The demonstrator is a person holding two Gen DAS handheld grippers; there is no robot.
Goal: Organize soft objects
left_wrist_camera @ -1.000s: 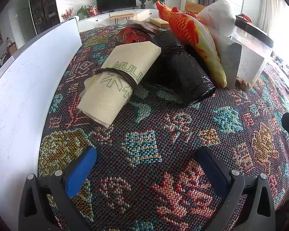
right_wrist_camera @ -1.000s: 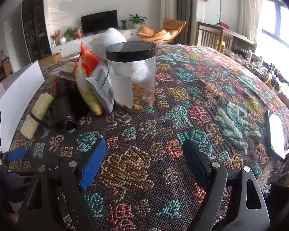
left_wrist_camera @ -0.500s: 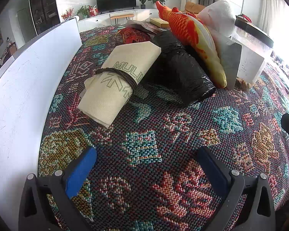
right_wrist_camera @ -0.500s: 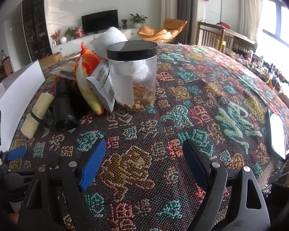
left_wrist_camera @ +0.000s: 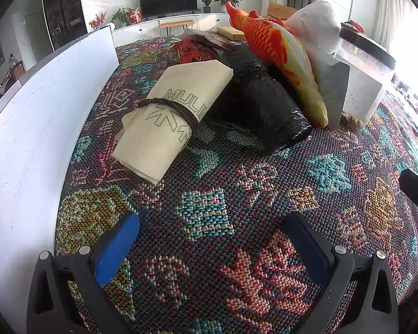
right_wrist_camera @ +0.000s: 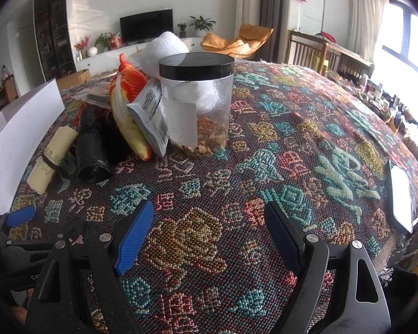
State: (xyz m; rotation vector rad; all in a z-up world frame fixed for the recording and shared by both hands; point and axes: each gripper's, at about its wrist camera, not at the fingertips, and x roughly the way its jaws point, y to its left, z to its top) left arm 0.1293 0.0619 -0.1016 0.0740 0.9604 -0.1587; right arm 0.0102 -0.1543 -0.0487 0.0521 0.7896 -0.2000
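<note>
1. Your left claw (left_wrist_camera: 209, 239) stays spread, empty; nothing has moved.
2. Tied cloth roll (left_wrist_camera: 172, 119) and black roll (left_wrist_camera: 264, 111) lie untouched mid-surface.
3. Your right claw (right_wrist_camera: 209, 236) stays spread, empty; task unstarted.

The right gripper (right_wrist_camera: 209, 231) hovers low over a patterned woven cloth (right_wrist_camera: 306, 139), its blue-padded jaws spread wide and empty. Ahead stands a clear jar (right_wrist_camera: 199, 105) with a black lid. A grey packet (right_wrist_camera: 153, 114) leans on it, then an orange fish plush (right_wrist_camera: 128, 103), a black roll (right_wrist_camera: 93, 147) and a cream roll (right_wrist_camera: 51, 160). A white board (right_wrist_camera: 22, 122) stands at left.
</note>
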